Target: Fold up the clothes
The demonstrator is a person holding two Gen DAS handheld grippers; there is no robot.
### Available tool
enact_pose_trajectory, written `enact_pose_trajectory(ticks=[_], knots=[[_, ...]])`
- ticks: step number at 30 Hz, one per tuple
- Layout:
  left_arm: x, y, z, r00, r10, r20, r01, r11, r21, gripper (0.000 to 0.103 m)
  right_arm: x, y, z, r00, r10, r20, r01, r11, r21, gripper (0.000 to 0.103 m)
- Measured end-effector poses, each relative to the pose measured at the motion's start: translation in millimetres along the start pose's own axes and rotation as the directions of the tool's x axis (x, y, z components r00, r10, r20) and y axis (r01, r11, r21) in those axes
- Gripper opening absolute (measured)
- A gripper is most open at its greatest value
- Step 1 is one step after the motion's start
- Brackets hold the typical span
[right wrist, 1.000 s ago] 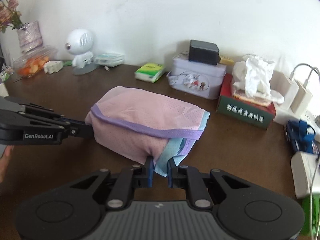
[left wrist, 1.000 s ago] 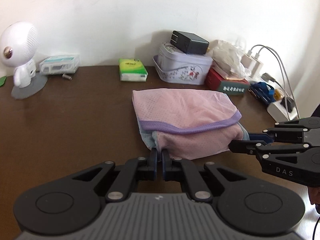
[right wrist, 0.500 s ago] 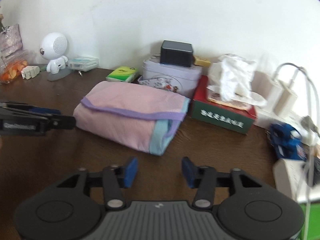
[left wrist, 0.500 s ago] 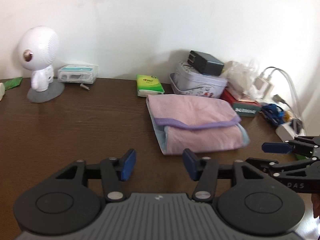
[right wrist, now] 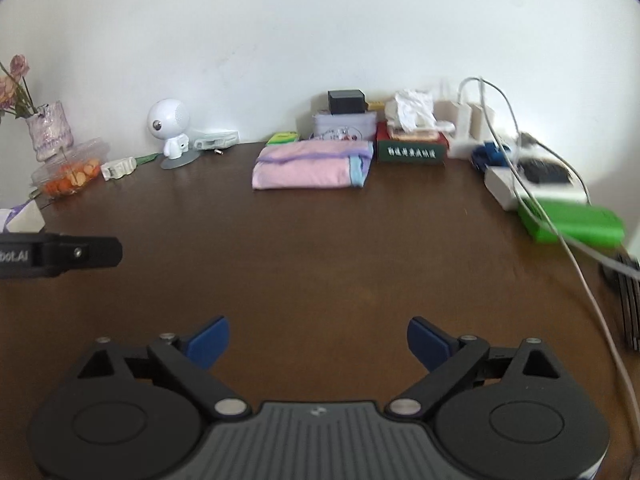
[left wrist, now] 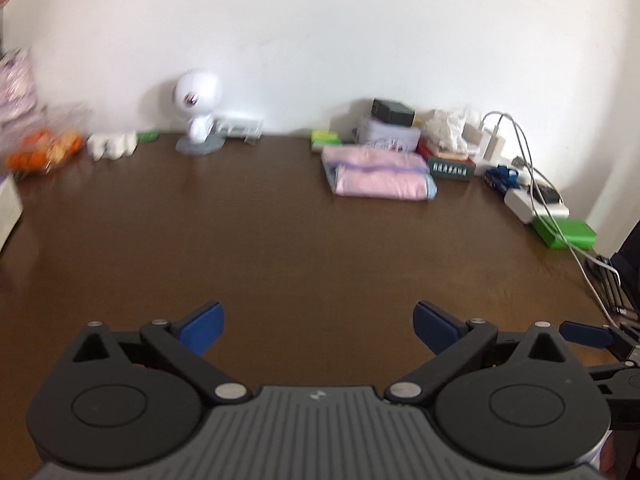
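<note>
A folded pink garment (right wrist: 310, 168) with lilac trim and a pale blue edge lies as a flat, tidy bundle at the far side of the dark wooden table (right wrist: 320, 264), just in front of a patterned tin (right wrist: 344, 128) and beside a green tissue box (right wrist: 412, 152). Its long axis runs across the table, parallel to the white wall (right wrist: 320, 40), the blue edge toward the tissue box. The left gripper (left wrist: 318, 326) and right gripper (right wrist: 318, 340) hover well short of it, angled down over bare wood, their jaws opening wide with nothing between the blue pads. Motion blur softens the left view, so the fabric's finer texture is hard to judge.
</note>
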State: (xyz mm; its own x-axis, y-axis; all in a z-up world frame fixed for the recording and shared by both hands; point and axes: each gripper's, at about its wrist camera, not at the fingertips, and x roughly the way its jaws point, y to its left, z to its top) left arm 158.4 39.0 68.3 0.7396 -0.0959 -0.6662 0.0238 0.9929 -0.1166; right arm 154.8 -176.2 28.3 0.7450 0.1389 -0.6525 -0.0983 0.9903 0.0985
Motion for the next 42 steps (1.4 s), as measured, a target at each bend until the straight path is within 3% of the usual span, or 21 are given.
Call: enact_pose_trajectory(ticks=[4, 9, 13, 16, 18, 22, 42], knots=[[-23, 4, -56, 0.998, 0.044, -0.049, -0.044, 0.999, -0.005, 0.103, -32, 14, -45, 1.0, -0.022, -0.018, 0.022, 0.999, 0.035, 0.099], [-55, 6, -116, 0.998, 0.042, -0.05, -0.041, 0.999, 0.014, 0.103, -69, 11, -95, 0.999, -0.047, -0.022, 0.049, 0.994, 0.099, 0.1], [-68, -7, -138, 0.999, 0.03, -0.032, -0.026, 0.993, 0.115, 0.103, -87, 15, -120, 0.997, -0.076, 0.001, 0.076, 0.994, 0.075, 0.103], [-74, -15, -151, 0.998, 0.056, -0.001, -0.056, 0.988, 0.143, 0.103, -91, 22, -127, 0.992, -0.124, 0.001, 0.124, 0.991, 0.049, 0.103], [-77, -17, -157, 0.998, 0.062, 0.022, -0.064, 0.99, 0.126, 0.103, -93, 29, -131, 0.986, -0.166, 0.0, 0.166, 0.986, 0.018, 0.103], [-78, -22, -164, 0.995, 0.076, 0.07, -0.084, 0.989, 0.122, 0.103, -98, 36, -144, 0.985, -0.163, 0.061, 0.164, 0.986, -0.012, 0.103], [-74, -23, -160, 0.996, 0.058, 0.064, -0.065, 0.991, 0.115, 0.103, -95, 31, -142, 0.988, -0.145, 0.057, 0.145, 0.989, 0.008, 0.103]])
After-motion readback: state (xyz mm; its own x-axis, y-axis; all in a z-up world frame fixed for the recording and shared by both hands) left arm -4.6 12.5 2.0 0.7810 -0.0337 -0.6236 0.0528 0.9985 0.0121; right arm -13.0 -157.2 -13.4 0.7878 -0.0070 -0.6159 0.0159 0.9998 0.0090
